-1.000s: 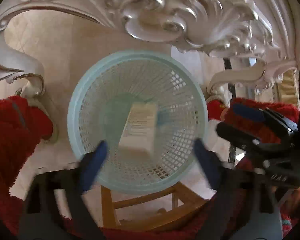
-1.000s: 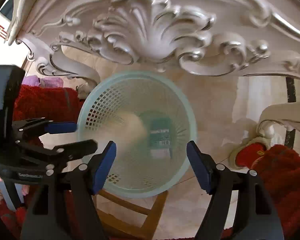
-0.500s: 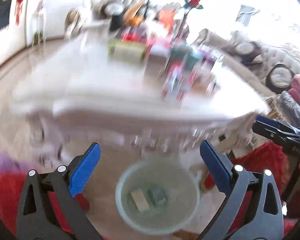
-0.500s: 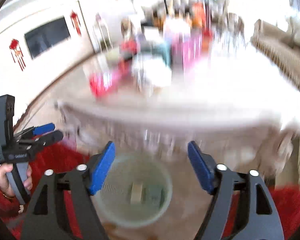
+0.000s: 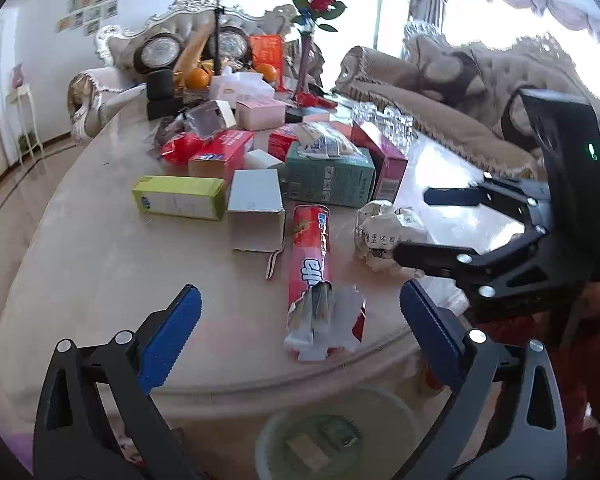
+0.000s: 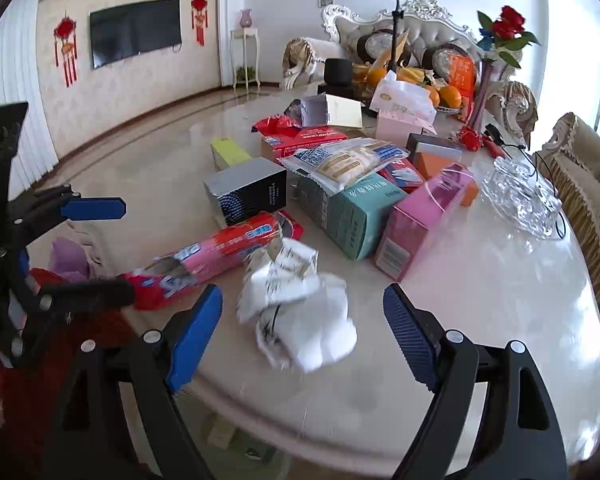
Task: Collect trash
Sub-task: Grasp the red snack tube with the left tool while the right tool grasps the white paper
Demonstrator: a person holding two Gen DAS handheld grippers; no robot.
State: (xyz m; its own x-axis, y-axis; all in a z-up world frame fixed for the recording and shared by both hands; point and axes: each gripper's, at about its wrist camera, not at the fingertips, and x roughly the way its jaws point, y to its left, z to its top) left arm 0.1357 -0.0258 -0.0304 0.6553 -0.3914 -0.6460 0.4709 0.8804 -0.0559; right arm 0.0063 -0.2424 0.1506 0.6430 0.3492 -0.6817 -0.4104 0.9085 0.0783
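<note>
My left gripper hangs open and empty over the table's near edge, just in front of a torn red wrapper tube. My right gripper is also open and empty, with crumpled white paper lying on the table right ahead of its fingers. That paper sits to the right of the tube. Below the table edge stands a pale green mesh basket holding two small boxes. Each gripper shows at the side of the other's view, the right gripper and the left gripper.
The marble table is crowded further back with a teal box, a yellow-green box, a white box and a pink box. A glass dish stands at the right. Sofas ring the table.
Both grippers rose from just over the basket to above the tabletop and tilted forward. The basket with its two boxes has dropped to the bottom of the left wrist view.
</note>
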